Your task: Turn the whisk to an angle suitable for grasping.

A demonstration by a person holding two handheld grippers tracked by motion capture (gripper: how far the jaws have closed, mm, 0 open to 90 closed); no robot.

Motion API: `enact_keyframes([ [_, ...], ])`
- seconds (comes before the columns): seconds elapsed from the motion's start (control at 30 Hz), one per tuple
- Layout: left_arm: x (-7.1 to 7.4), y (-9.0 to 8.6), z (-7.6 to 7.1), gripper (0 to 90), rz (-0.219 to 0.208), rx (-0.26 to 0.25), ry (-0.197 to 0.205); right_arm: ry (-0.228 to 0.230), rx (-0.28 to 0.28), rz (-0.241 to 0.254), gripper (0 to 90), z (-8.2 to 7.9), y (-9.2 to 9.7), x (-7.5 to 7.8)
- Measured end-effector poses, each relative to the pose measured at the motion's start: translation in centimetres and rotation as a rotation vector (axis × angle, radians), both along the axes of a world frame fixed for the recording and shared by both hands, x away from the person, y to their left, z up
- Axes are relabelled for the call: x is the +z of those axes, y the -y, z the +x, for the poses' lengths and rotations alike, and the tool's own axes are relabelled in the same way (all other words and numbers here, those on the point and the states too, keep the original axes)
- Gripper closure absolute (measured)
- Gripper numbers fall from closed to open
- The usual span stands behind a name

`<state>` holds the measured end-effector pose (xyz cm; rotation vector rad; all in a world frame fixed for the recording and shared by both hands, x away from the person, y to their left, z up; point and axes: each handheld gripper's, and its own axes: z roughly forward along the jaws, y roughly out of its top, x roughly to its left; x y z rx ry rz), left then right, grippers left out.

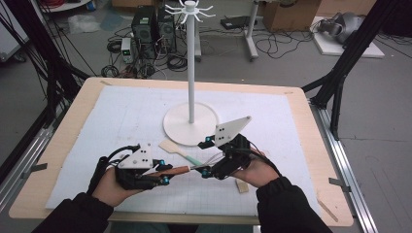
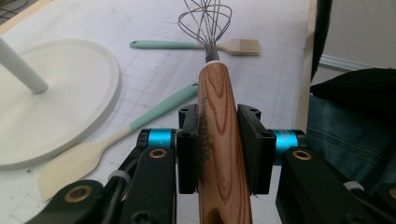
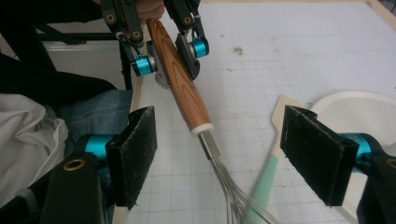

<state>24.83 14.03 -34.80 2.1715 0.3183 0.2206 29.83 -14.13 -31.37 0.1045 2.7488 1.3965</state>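
Near the front edge of the table (image 1: 73,116), in the high view, the left gripper (image 1: 163,174) is clamping the wooden handle of a whisk (image 1: 176,170) and holding it level, wires pointing right toward the right gripper (image 1: 206,156), whose jaws are standing wide around the wire end without pressing on it. This looks like a handover, or a second grip before hanging the whisk on the white stand (image 1: 190,116) just beyond.

Along the left gripper view, both pads are squeezing the whisk (image 2: 219,135) handle mid-length, its wires reaching away over the mat. A spatula (image 2: 116,140) is lying below left, and a pastry brush (image 2: 196,45) farther off.

Through the right gripper view, the right gripper (image 3: 219,154) is gaping, its pads well apart either side of the whisk (image 3: 180,86) neck and wires, and the left gripper (image 3: 170,58) is gripping the handle farther off. Next, I judge, the right jaws need closing on the neck or the wires before the left lets go. The spatula (image 3: 273,154) underneath and the stand's base (image 3: 355,109) are crowding the right-hand jaw.
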Motion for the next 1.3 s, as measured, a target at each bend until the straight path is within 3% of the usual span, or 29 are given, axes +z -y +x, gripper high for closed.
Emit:
enact_keyframes([
  [0.73, 0.5, 0.3, -0.1, 70.3, 0.01, -0.024, -0.002, 0.027, 0.102, -0.088, 36.9, -0.1, -2.3, -1.3],
  [0.93, 0.6, 0.6, -0.2, 70.3, 0.014, -0.035, -0.005, 0.036, 0.137, -0.131, 41.6, -0.3, -3.1, -1.9],
  [1.3, 0.6, 0.8, -0.2, 70.3, 0.016, -0.042, -0.002, 0.032, 0.163, -0.18, 49.0, -0.3, -3.9, -2.6],
])
